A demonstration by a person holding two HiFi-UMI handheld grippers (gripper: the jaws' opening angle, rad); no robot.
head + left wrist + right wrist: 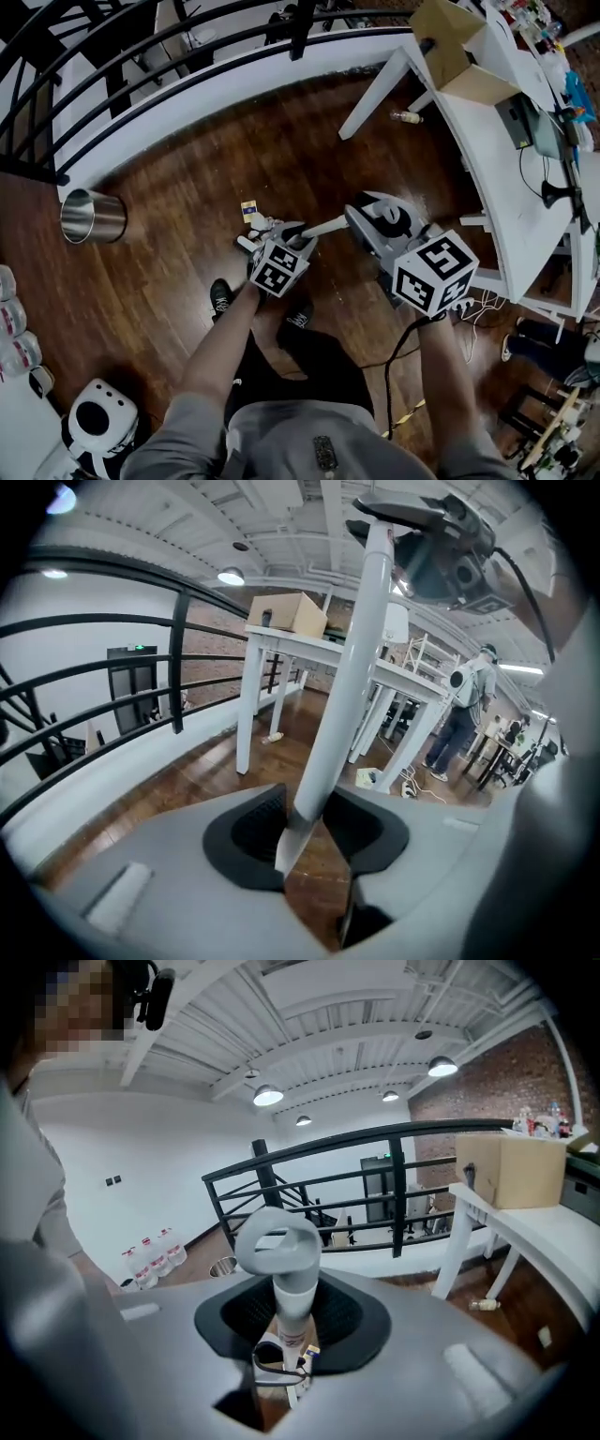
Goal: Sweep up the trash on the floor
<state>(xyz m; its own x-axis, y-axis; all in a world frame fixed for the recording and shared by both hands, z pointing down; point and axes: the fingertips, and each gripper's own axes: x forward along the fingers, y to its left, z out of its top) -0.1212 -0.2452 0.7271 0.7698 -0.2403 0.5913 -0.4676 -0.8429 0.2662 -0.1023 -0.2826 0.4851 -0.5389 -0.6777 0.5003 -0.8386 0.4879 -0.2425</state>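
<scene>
Two-handed hold on one white handle (pixel 342 686).
L gripper (pixel 314 832) part-closed, clamping one end; R gripper (pixel 281 1335) same, gripping under the loop end. Yellow-blue scrap (pixel 248 208) lies on wood floor (pixel 187 178), just beyond L gripper.

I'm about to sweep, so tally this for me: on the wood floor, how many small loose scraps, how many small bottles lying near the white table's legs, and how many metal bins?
Small yellow-and-white scrap: 1
Small clear bottle lying on its side: 1
Shiny round metal bin: 1
Total: 3
</scene>
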